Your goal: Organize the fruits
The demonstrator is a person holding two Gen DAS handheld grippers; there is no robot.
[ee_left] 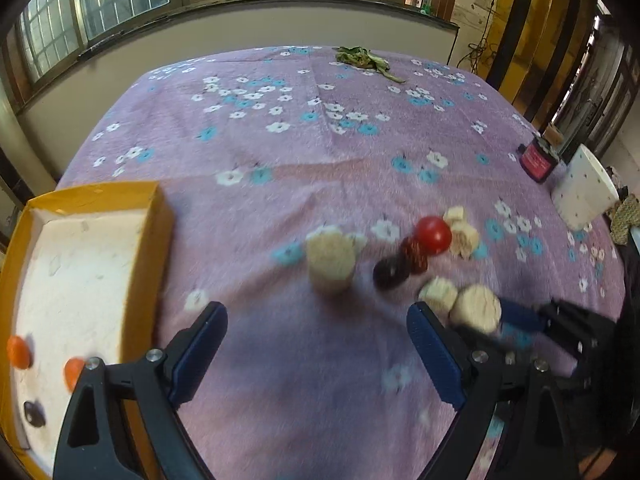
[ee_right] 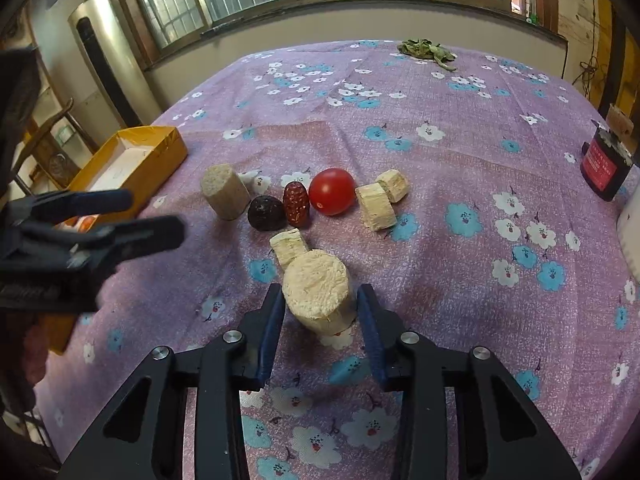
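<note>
1. Five pale cut chunks (ee_right: 318, 290) lay on the cloth.
2. One red tomato (ee_right: 332, 191).
3. One red date (ee_right: 296, 204), one dark fruit (ee_right: 266, 213).
4. One yellow box (ee_left: 158, 216) held two orange pieces (ee_left: 19, 352) and one dark piece (ee_left: 34, 414).

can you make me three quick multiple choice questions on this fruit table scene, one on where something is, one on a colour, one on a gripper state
1. Where does the red tomato lie?
A. inside the yellow box
B. on the purple floral cloth, among the fruit pieces
C. on the windowsill

2. What colour are the outer walls of the box?
A. yellow
B. green
C. black

3. How does the right gripper stand?
A. shut tight on the tomato
B. open, fingers either side of the pale cylinder
C. open over bare cloth with nothing between the fingers

Answers:
1 B, it sits on the cloth beside the dark red date.
2 A, the walls are yellow around a white inside.
3 B, the pale cylinder stands between the blue pads with gaps showing.
</note>
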